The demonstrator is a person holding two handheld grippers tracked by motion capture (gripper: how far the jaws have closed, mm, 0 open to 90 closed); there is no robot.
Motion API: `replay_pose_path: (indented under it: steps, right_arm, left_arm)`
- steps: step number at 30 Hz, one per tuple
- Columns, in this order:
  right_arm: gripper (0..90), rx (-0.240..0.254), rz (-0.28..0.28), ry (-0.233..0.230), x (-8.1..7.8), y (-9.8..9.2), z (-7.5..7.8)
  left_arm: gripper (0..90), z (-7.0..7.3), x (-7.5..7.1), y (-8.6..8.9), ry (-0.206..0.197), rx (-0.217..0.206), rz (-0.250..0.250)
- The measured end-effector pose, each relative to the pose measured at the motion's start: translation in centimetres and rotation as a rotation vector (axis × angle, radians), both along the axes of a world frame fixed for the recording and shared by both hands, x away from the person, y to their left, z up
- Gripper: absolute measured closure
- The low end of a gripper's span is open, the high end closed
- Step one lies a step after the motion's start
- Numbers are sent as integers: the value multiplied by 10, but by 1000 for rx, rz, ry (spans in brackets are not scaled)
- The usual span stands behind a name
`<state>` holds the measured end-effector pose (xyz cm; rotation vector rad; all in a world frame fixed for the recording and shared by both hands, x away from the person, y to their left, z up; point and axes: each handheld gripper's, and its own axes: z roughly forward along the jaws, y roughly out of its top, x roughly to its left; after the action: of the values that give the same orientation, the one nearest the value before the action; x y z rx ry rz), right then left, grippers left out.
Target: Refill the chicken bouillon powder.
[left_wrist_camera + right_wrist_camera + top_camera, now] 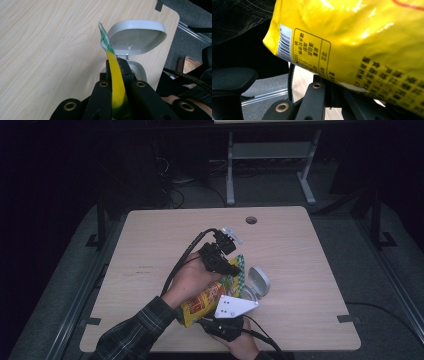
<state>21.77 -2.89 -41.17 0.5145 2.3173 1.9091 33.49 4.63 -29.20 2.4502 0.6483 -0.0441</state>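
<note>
Both tongs are clenched on the yellow snack bag (207, 299): the left gripper (231, 268) pinches its green-checked top edge and the right gripper (220, 324) its bottom seam, so the bag hangs stretched between them, clear of the table (150, 245). Just beside the bag's top stands a white container (256, 284), lid flipped up, probably waiting to receive the contents.

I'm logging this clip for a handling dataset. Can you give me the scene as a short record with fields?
surface: wooden table
held item: yellow snack bag, lifted off the table
left gripper: jaws shut on the bag's green-checked top edge
right gripper: jaws shut on the bag's bottom seam
nearby: white container, lid hinged open, standing just beyond the bag
container contents: cannot tell
</note>
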Motion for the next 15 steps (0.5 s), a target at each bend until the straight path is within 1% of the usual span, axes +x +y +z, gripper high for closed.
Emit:
replay_pose_path:
  steps: [15]
  right_arm:
    - [900, 3, -1, 0, 0, 0, 0]
  left_arm:
    - [899, 0, 1, -1, 9, 2, 1]
